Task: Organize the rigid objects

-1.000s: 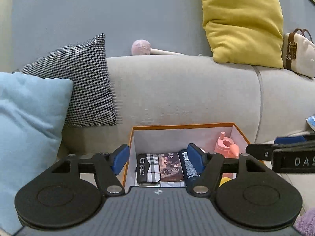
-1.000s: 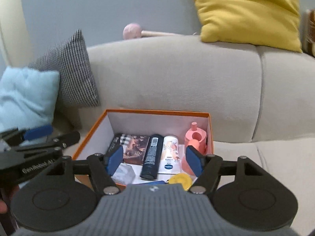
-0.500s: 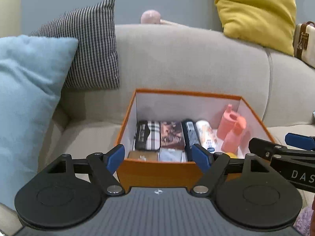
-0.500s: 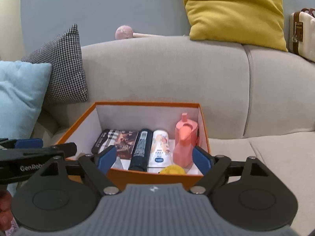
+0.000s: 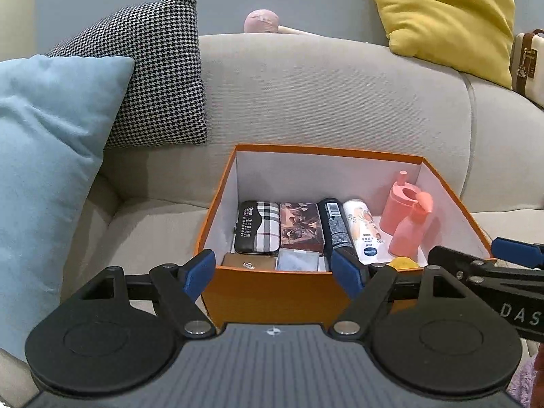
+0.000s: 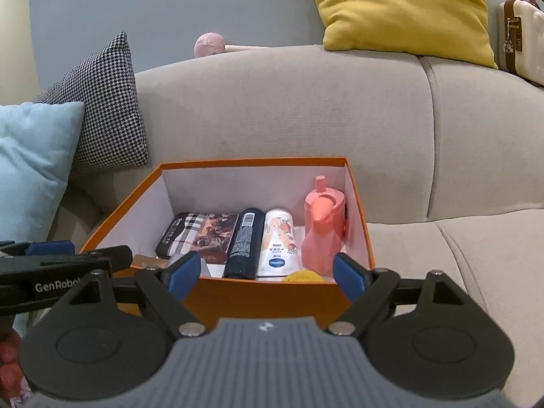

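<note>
An orange box (image 5: 272,297) (image 6: 268,301) with white inner walls sits on the grey sofa seat. It holds a plaid case (image 5: 258,226), a brown printed box (image 5: 301,226), a black can (image 5: 336,226), a white tube (image 5: 363,229), two pink bottles (image 5: 408,217) and a yellow item (image 5: 403,262). My left gripper (image 5: 273,273) is open and empty, in front of the box's near wall. My right gripper (image 6: 263,277) is open and empty, in front of the same wall. Each gripper shows at the edge of the other's view.
A light blue cushion (image 5: 44,156) and a houndstooth cushion (image 5: 153,78) lean at the left. A yellow cushion (image 5: 445,17) and a pink ball on a stick (image 5: 261,22) rest on the sofa back. A cream case (image 6: 520,37) stands far right.
Both grippers have drawn back and up from inside the box, so the whole box now shows in front of them. Both stay open and empty.
</note>
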### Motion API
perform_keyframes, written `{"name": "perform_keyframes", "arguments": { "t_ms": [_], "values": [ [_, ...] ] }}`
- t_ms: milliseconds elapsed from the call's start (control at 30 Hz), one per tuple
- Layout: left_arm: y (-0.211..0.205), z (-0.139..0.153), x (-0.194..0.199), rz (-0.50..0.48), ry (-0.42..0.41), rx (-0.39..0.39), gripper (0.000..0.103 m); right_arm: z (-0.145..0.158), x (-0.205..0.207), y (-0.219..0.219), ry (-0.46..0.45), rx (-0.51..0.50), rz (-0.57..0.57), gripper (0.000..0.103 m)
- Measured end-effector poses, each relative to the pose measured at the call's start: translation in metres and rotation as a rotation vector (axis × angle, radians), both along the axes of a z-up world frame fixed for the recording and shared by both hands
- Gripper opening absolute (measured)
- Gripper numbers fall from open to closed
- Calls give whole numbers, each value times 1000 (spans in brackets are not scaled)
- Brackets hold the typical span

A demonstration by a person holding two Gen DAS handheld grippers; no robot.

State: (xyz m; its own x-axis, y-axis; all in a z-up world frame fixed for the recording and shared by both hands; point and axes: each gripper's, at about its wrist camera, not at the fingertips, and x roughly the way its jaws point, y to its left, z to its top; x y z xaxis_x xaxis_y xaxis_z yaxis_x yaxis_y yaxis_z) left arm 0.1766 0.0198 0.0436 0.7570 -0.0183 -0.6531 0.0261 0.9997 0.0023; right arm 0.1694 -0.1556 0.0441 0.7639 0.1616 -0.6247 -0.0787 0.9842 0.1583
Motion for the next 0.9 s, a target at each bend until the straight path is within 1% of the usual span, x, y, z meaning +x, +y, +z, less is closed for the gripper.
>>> {"name": "perform_keyframes", "arguments": {
  "t_ms": [500,900],
  "values": [
    [-1,4,-4,-11,-6,13,91,4,-5,3,-13,-1,18,85],
    [1,2,-3,-15,-2,18,91,2,-5,5,-2,-5,22,85]
  ]
}}
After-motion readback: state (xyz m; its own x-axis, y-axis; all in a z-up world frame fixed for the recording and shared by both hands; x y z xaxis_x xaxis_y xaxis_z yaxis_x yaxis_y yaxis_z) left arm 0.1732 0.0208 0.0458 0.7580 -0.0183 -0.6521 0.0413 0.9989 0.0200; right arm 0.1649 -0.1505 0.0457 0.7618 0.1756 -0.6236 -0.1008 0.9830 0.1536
